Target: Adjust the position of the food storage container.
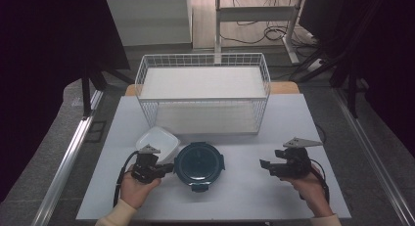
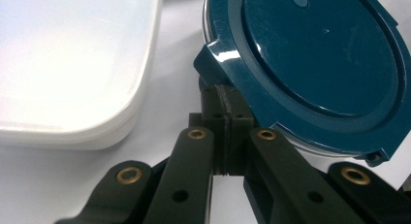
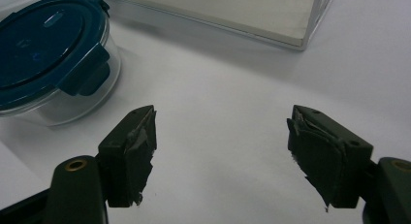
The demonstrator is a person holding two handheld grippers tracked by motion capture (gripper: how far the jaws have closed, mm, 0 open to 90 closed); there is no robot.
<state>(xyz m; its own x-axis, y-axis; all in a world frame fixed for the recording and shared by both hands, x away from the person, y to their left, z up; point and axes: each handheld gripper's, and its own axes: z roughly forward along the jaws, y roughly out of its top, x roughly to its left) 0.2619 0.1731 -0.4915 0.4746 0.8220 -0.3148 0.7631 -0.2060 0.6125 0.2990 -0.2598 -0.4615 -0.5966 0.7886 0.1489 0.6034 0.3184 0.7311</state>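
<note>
Nearest the lens in the left gripper view: the left gripper [image 2: 225, 129], jaws pressed flat together with nothing between them, tips tucked just under a latch tab [image 2: 216, 61] of the round container [image 2: 320, 54]. From the high view the same gripper [image 1: 169, 168] sits at the container's 9 o'clock, tips touching or all but touching its side; contact cannot be confirmed.

The container [image 1: 199, 163] stands on the white table [image 1: 244, 196] near the front edge, clear bowl under a dark teal lid. In the right gripper view one latch [image 3: 87, 69] lies folded down against the glass. A white lid or shallow dish [image 1: 157, 140] lies at the container's 10 o'clock, just beside it. A white wire basket [image 1: 203, 91] stands at 12 o'clock, apart from the container.

Right gripper [image 1: 265, 166] rests at the container's 3 o'clock, well apart, jaws spread wide and empty [image 3: 220, 151], pointed toward the container.

Judgement: the step in hand looks like working the left-side latch, closed tips used as a pry or pusher under the tab. Next move likely calls for a short upward lift of the tips to flip the tab, and the right gripper coming in to steady the bowl so it doesn't slide toward 3 o'clock.
</note>
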